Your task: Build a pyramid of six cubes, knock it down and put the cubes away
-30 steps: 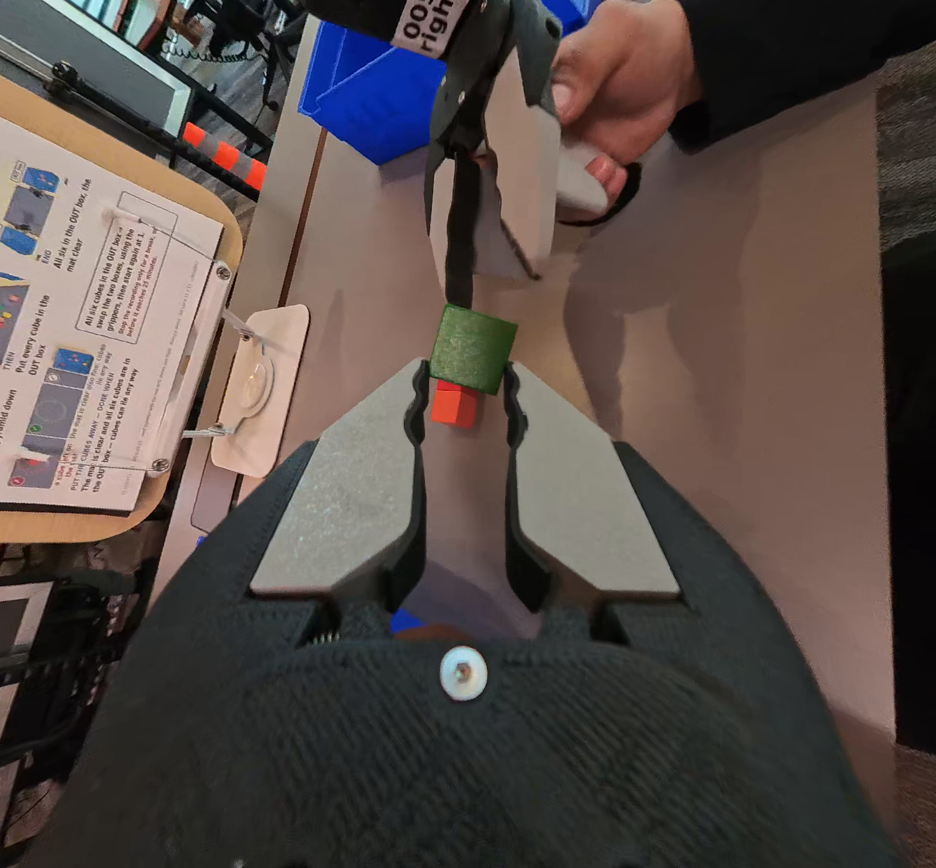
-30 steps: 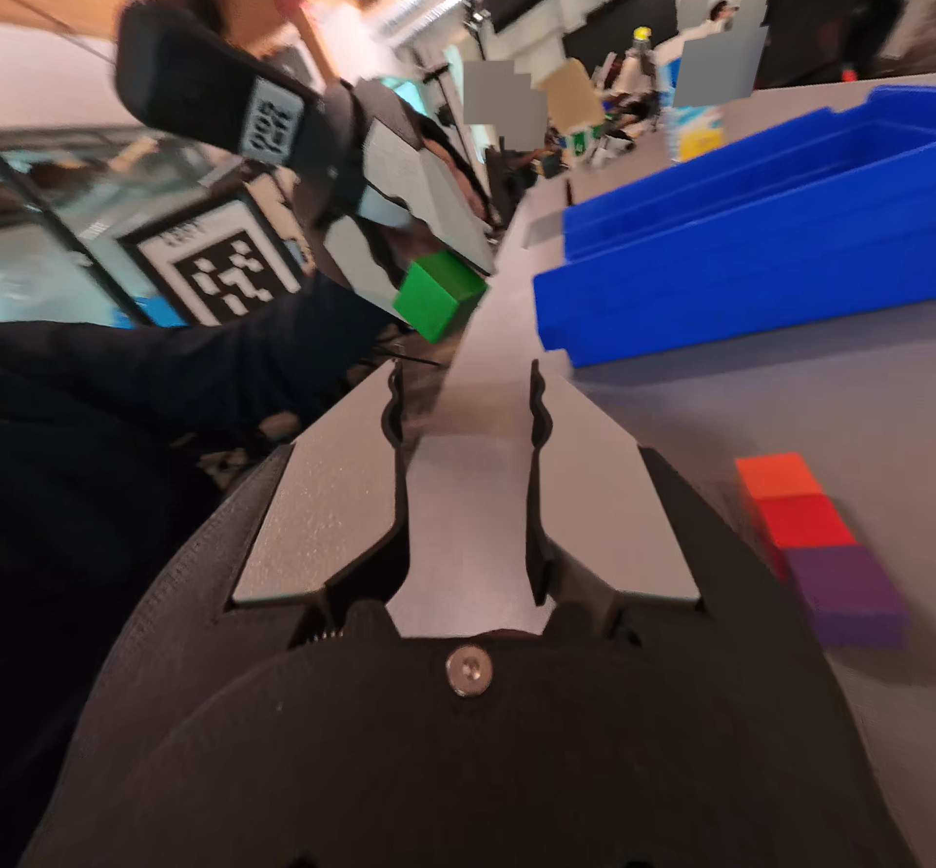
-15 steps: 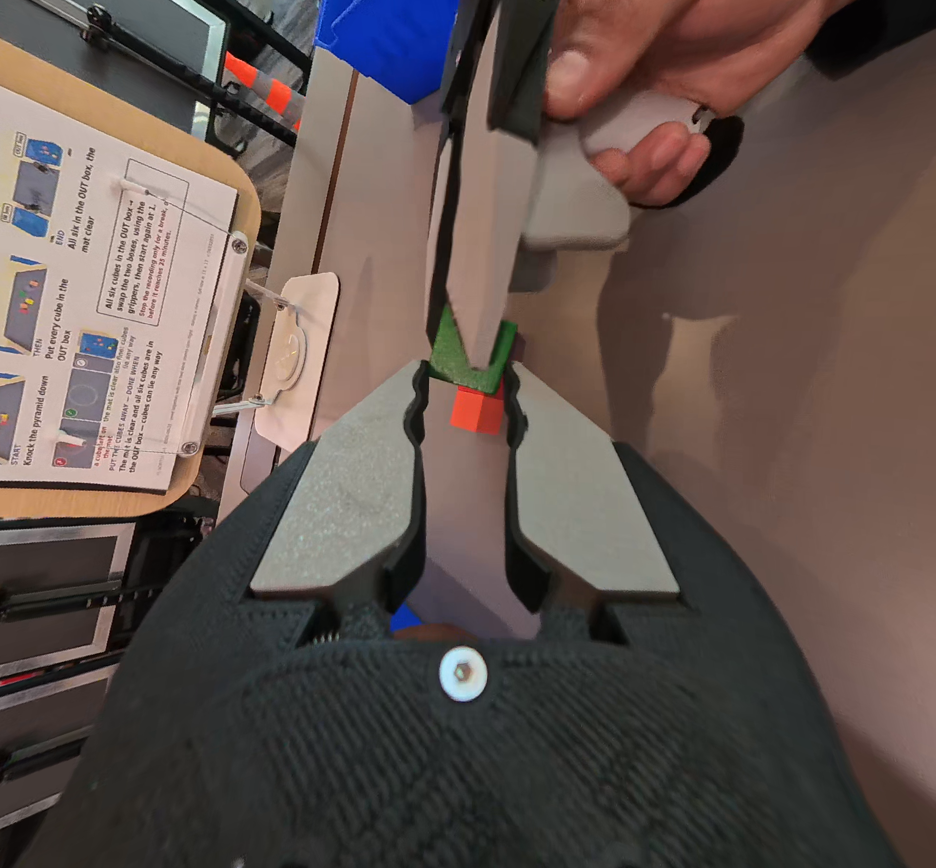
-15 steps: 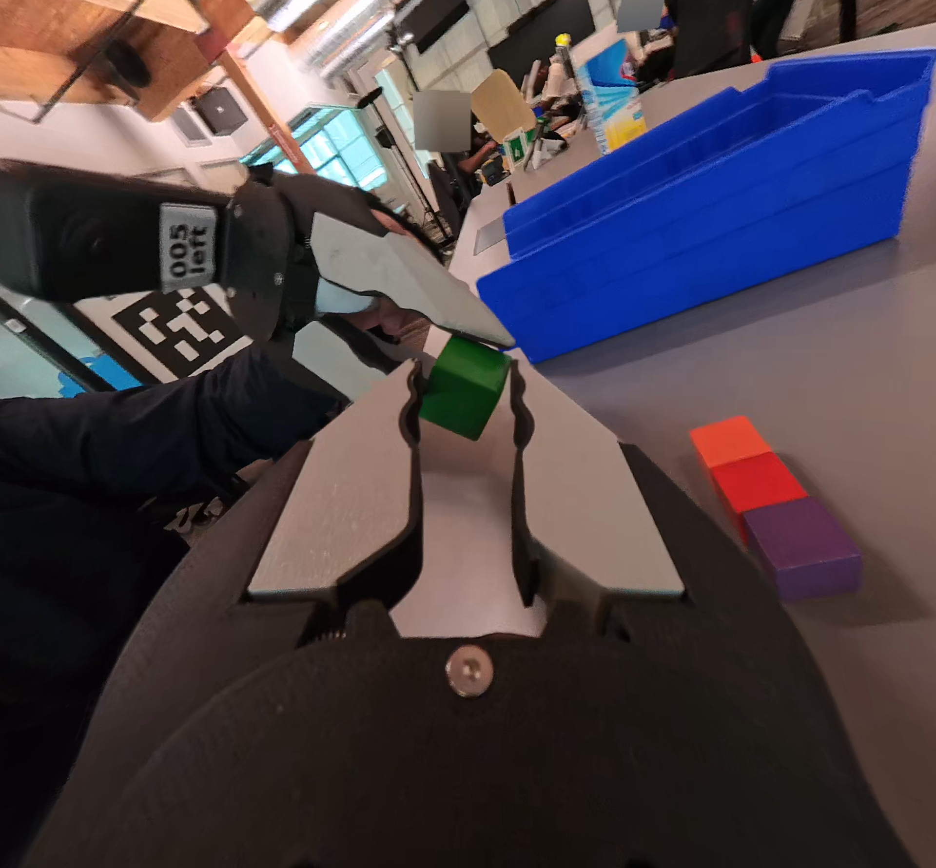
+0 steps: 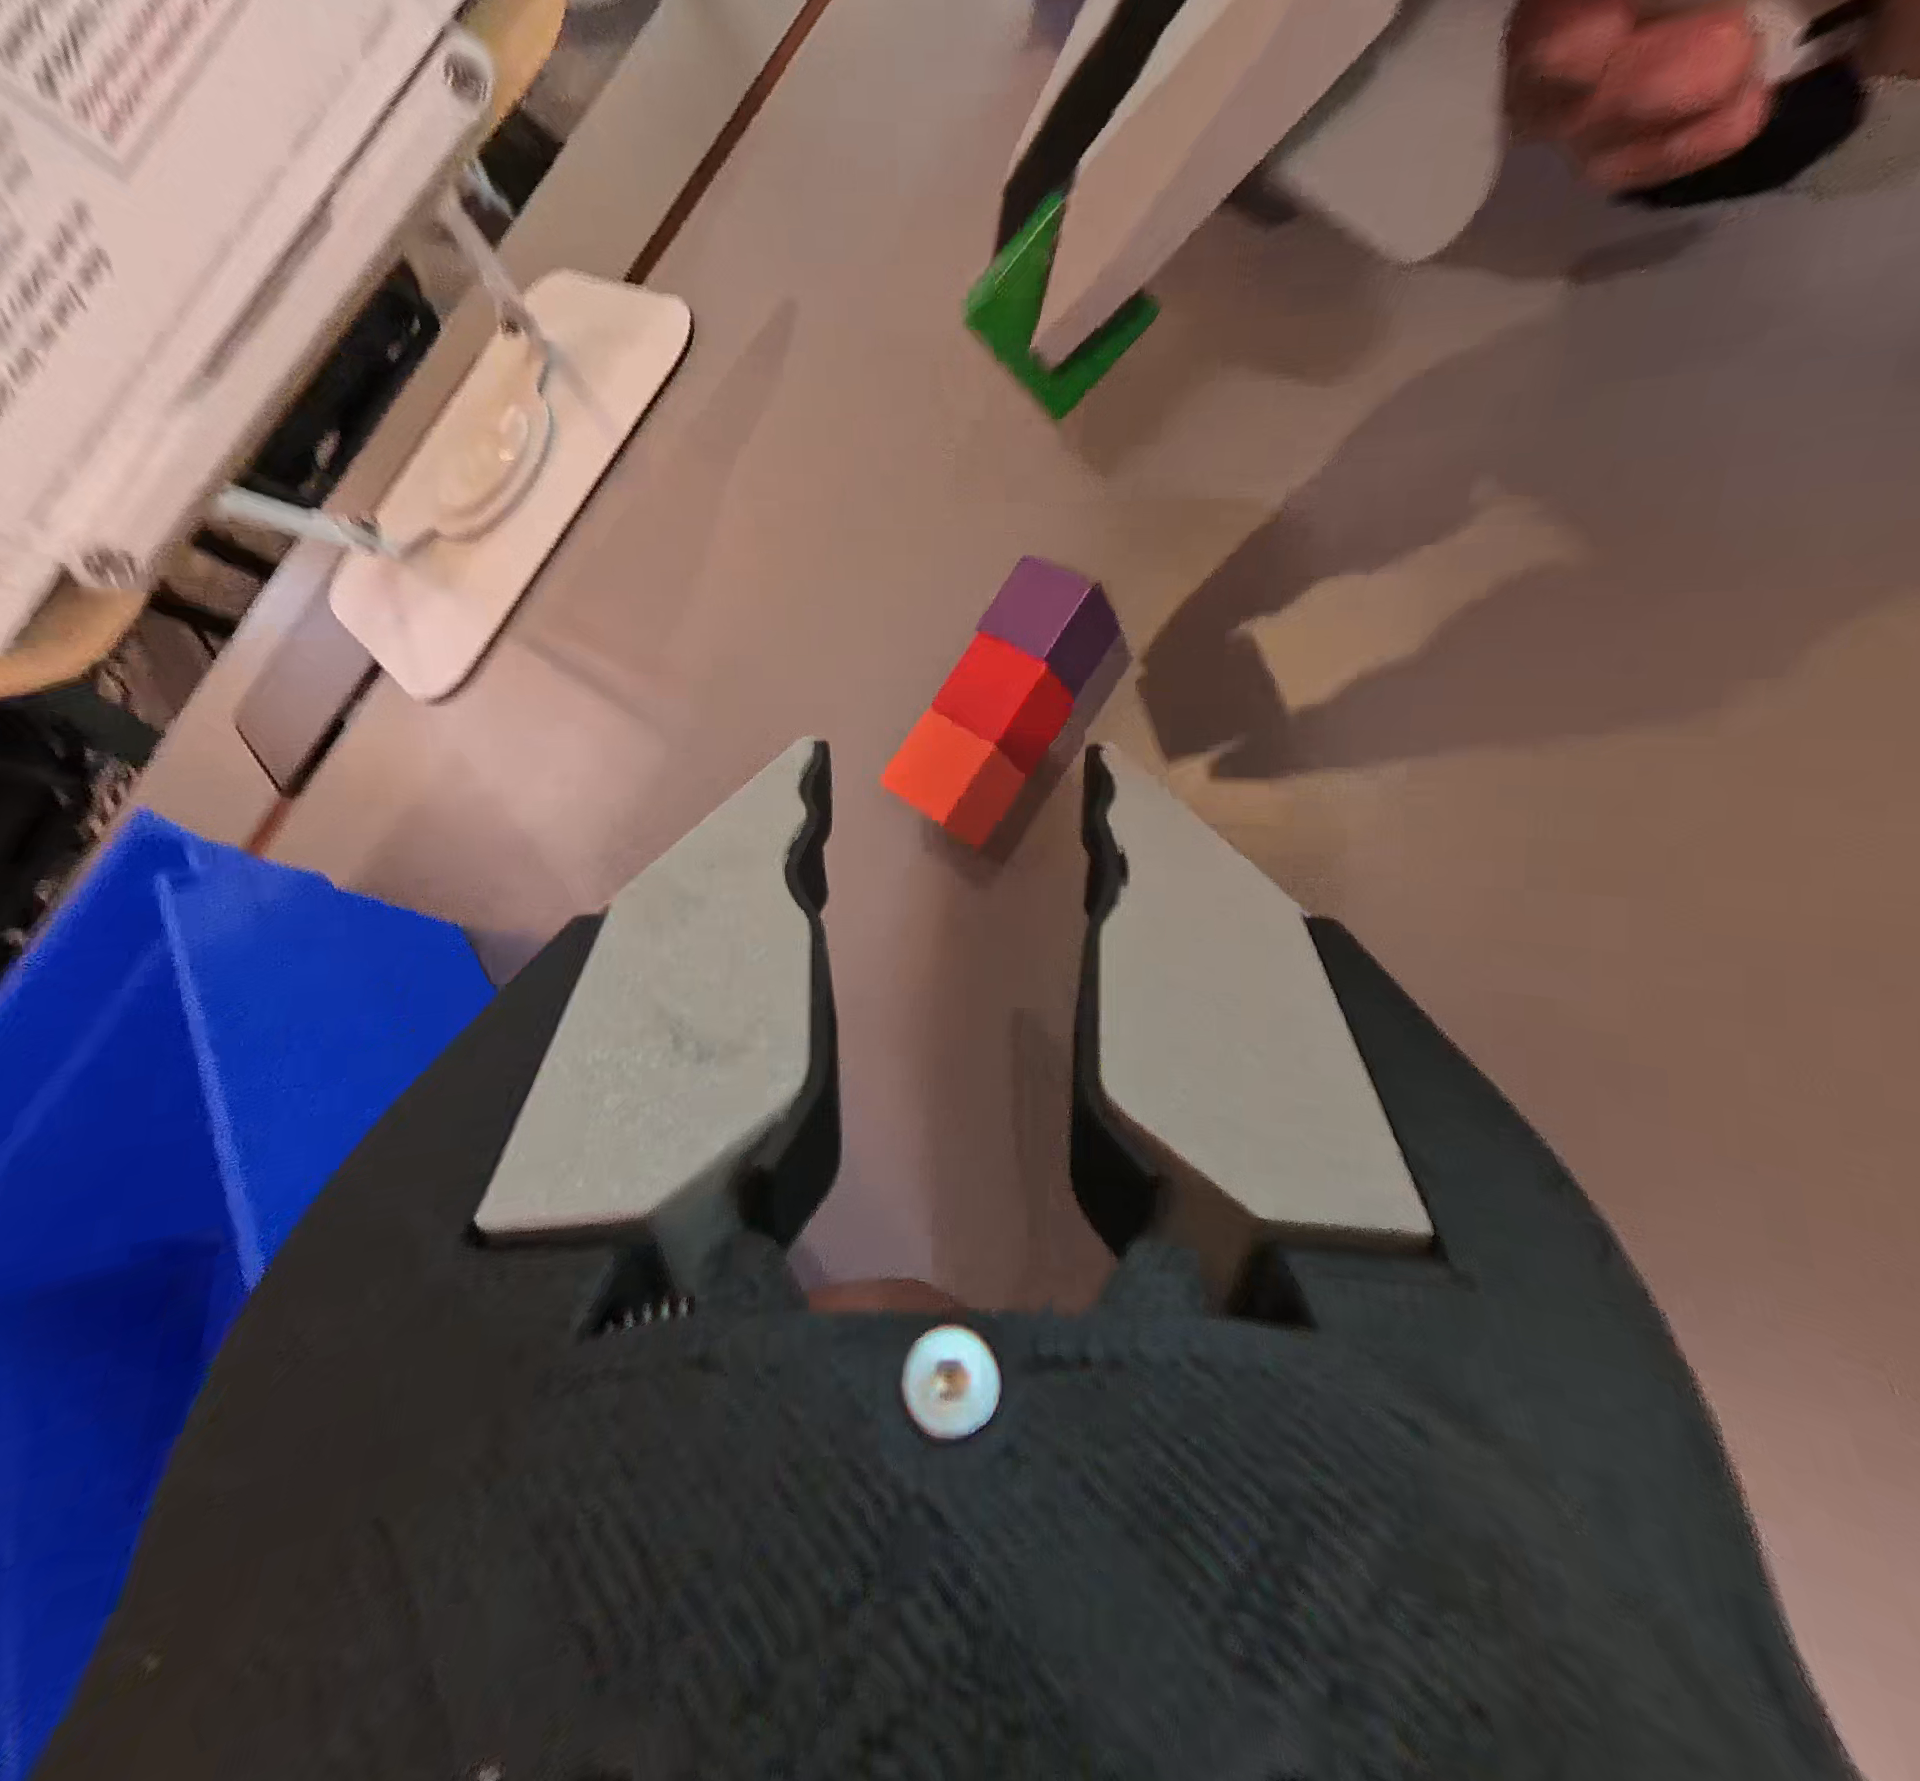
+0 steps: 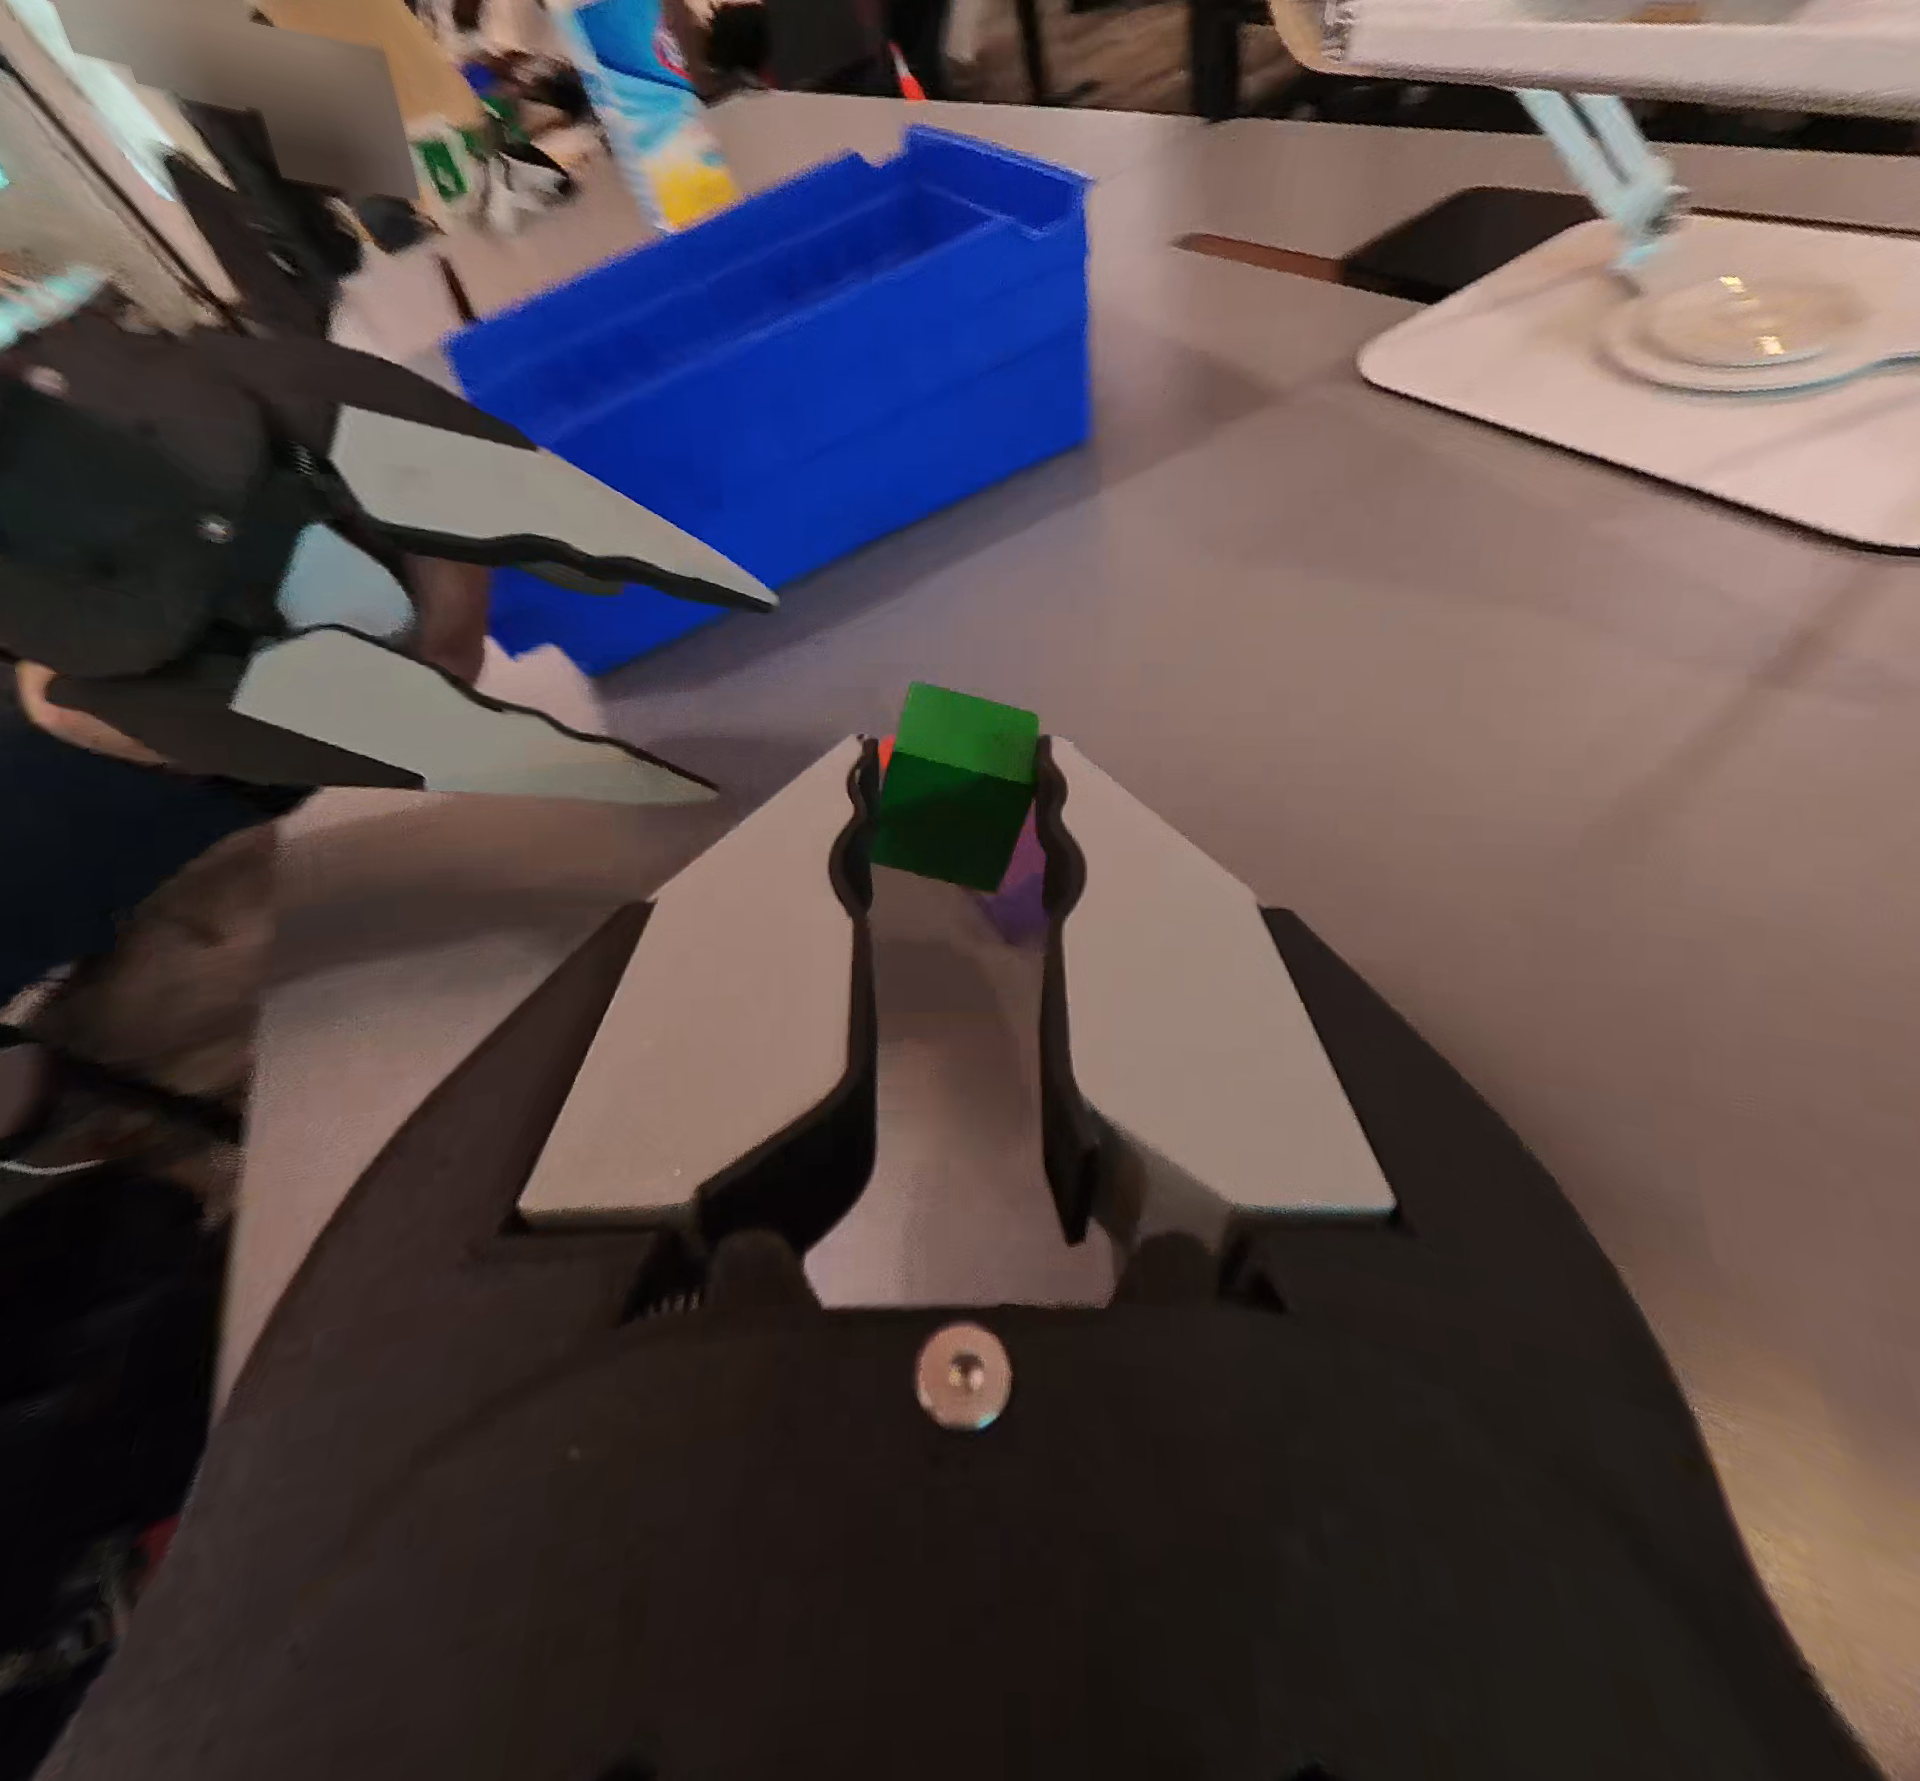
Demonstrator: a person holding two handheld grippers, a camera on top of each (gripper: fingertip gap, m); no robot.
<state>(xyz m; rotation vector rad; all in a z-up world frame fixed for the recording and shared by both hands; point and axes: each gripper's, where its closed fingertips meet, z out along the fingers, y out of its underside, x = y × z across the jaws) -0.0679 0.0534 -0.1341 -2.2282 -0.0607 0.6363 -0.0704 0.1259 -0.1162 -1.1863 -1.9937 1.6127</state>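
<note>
In the right wrist view my right gripper [image 6: 954, 796] is shut on a green cube [image 6: 951, 801] and holds it above the grey table. A purple cube [image 6: 1016, 895] peeks out below it. In the left wrist view my left gripper [image 5: 956, 796] is open and empty, just short of a row of three touching cubes: orange [image 5: 948, 775], red [image 5: 1003, 692], purple [image 5: 1049, 609]. The right gripper [image 5: 1049, 318] with the green cube [image 5: 1081, 360] hangs beyond the row. The left gripper [image 6: 743, 697] also shows open at the left of the right wrist view.
A blue bin [image 6: 790, 381] stands at the back of the table. Another blue bin [image 5: 156, 1056] is at my left gripper's left. A paper stand with a white base [image 5: 509, 474] sits near the table edge. A hand [image 5: 1652, 69] holds the right gripper. One gripper's finger ends stand about 8 centimeters off the other's. Left tips and right tips are each some 35 centimeters from the white base [image 5: 509, 474]. The right camera catches it too, in the right wrist view [image 6: 1707, 356].
The green cube has passed from my left gripper to my right. The left gripper opened and pulled back. The right gripper closed on the cube and swung towards the cube row.
</note>
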